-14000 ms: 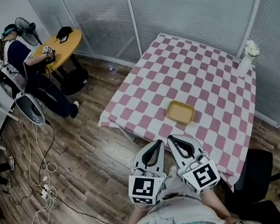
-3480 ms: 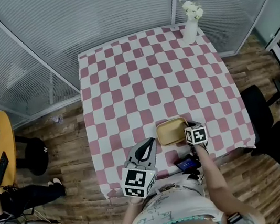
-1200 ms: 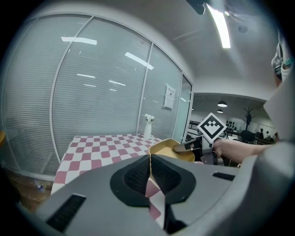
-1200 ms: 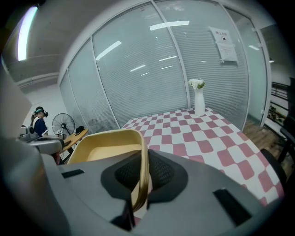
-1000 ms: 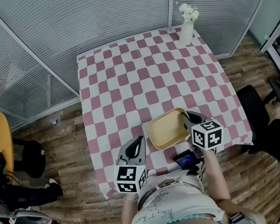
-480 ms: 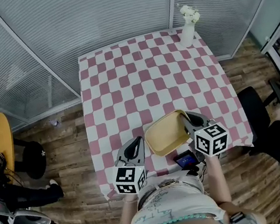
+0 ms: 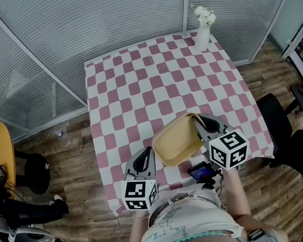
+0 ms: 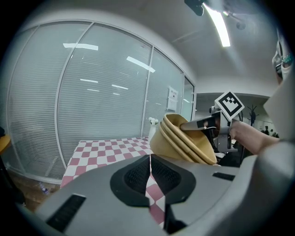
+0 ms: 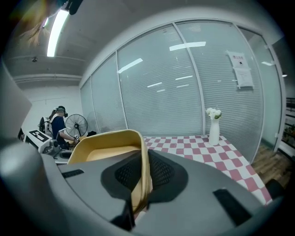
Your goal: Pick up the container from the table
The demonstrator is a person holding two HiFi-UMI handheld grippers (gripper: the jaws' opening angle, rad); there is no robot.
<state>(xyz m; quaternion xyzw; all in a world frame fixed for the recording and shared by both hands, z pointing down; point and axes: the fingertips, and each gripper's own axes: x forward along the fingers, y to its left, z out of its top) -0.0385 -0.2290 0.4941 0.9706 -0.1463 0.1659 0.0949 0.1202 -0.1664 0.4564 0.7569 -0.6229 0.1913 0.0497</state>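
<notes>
Over the near edge of the table [image 7: 135, 91], the left gripper [image 7: 144, 158] has its jaws pressed together, holding nothing. Beside it, the right gripper [image 7: 199, 122] pinches the rim of the yellow container [image 7: 175, 141], tilted, up off the table. On the table's far corner stands a white vase [image 7: 202, 37].

Container [image 7: 176, 140] looks matt, smooth plastic; tablecloth [image 7: 151, 83] checked cloth; floor [image 7: 81, 215] wood planks, slight sheen; vase [image 7: 202, 37] possibly glossy ceramic; right gripper [image 9: 144, 174] matt grey plastic, rough-textured pads [image 9: 161, 173].
</notes>
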